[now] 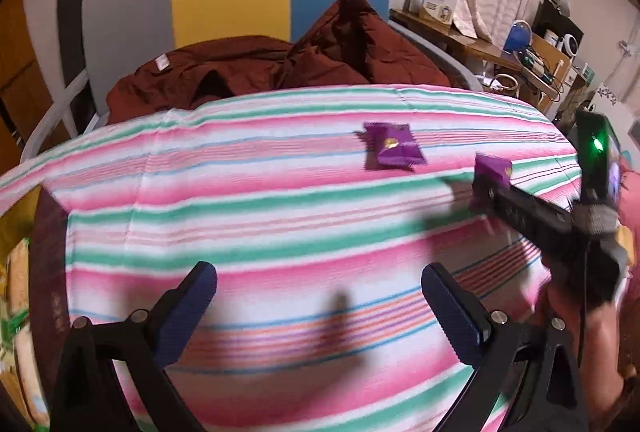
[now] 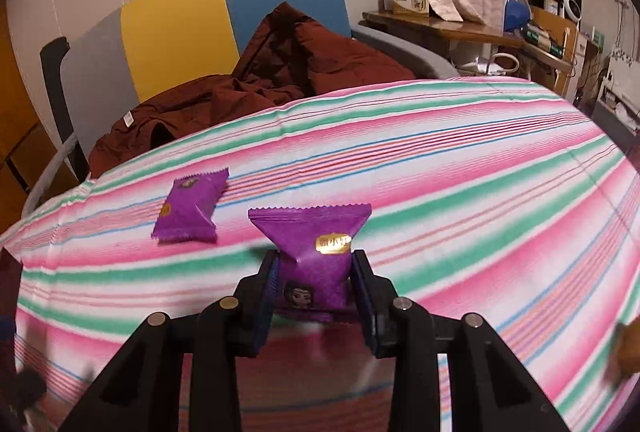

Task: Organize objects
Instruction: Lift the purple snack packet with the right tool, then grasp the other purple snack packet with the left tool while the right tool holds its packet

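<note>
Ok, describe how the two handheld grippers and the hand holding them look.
Left gripper: black angular frame, silver round rivets, two fingers with ribbed dark-blue pads. Right gripper: same black frame, silver rivets, blue-edged pads; from the left wrist view its long black body carries a glowing green light. A grey knitted glove covers the hand holding it.

Striped worktop (image 2: 460, 167): broad bare cloth to the right of the tools and toward the far edge. Obstacles on it: one purple packet (image 2: 188, 209) lying flat at centre-left, and a second packet (image 2: 316, 252) clamped in the right tool (image 2: 316, 284). Left tool (image 1: 320, 296), jaws apart, over bare cloth. Behind the far edge, a heaped maroon garment (image 2: 256, 87) on a chair (image 2: 172, 31).
</note>
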{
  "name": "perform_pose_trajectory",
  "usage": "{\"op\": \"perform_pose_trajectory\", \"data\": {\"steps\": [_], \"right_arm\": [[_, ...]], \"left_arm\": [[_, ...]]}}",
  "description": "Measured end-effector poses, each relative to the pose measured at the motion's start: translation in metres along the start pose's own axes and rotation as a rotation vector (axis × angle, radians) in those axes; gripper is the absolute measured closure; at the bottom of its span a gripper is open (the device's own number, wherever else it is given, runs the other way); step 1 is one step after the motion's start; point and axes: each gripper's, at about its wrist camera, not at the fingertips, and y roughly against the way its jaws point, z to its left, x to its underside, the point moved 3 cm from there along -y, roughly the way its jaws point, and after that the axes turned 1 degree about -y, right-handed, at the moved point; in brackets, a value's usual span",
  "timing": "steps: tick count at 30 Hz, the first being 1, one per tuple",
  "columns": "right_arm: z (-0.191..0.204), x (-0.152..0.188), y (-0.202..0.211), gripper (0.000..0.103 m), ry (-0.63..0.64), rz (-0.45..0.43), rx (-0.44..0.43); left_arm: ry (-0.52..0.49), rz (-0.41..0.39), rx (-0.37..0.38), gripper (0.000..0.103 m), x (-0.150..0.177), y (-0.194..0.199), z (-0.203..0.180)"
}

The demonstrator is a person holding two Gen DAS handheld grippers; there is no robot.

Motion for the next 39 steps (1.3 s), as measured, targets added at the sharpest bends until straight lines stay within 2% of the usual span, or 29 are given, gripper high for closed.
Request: {"op": "perform_pose_trajectory", "data": {"steps": [6,9,14,20,24,26,29,31,32,33,34,39], "right_arm": [[-0.018,0.012,0.017,0.068,-0.034,-0.027,0.025],[-0.029,0.015,0.019,0.068,-0.091,-0.034,0.038],[-0.039,0.018,0.014,0.068,-0.141,-0.034,0.068],[-0.040,0.020,0.013,0.068,-0.142,-0.042,0.100],[-0.038,0.021,0.012,0.068,-0.129,-0.047,0.116],[-0.037,0.022,0.012,0.068,-0.124,-0.048,0.123],[-0.036,0.022,0.013,0.068,-0.119,-0.053,0.127],[-0.036,0.022,0.012,0.068,-0.118,-0.056,0.129],[-0.036,0.022,0.012,0.068,-0.116,-0.055,0.130],[-0.035,0.022,0.012,0.068,-0.116,-0.056,0.132],[-0.035,0.023,0.012,0.068,-0.115,-0.057,0.134],[-0.032,0.022,0.013,0.068,-0.100,-0.063,0.148]], "left_arm": [[-0.044,-0.045,-0.001,0.000,-0.028,-0.022,-0.022],[-0.091,-0.083,-0.023,0.000,-0.043,-0.035,-0.039],[-0.187,-0.112,-0.017,0.000,-0.068,-0.066,-0.072],[-0.123,-0.079,-0.011,0.000,-0.100,-0.103,-0.081],[-0.087,-0.056,-0.017,0.000,-0.105,-0.122,-0.078],[-0.081,-0.046,-0.013,0.005,-0.104,-0.131,-0.077],[-0.103,-0.047,0.009,0.019,-0.094,-0.139,-0.077],[-0.100,0.003,0.009,0.034,-0.088,-0.148,-0.075],[-0.091,-0.007,0.004,0.037,-0.088,-0.147,-0.073],[-0.087,-0.013,0.007,0.047,-0.088,-0.146,-0.072],[-0.092,-0.014,0.012,0.052,-0.087,-0.146,-0.072],[-0.082,-0.036,0.036,0.060,-0.077,-0.136,-0.063]]}}
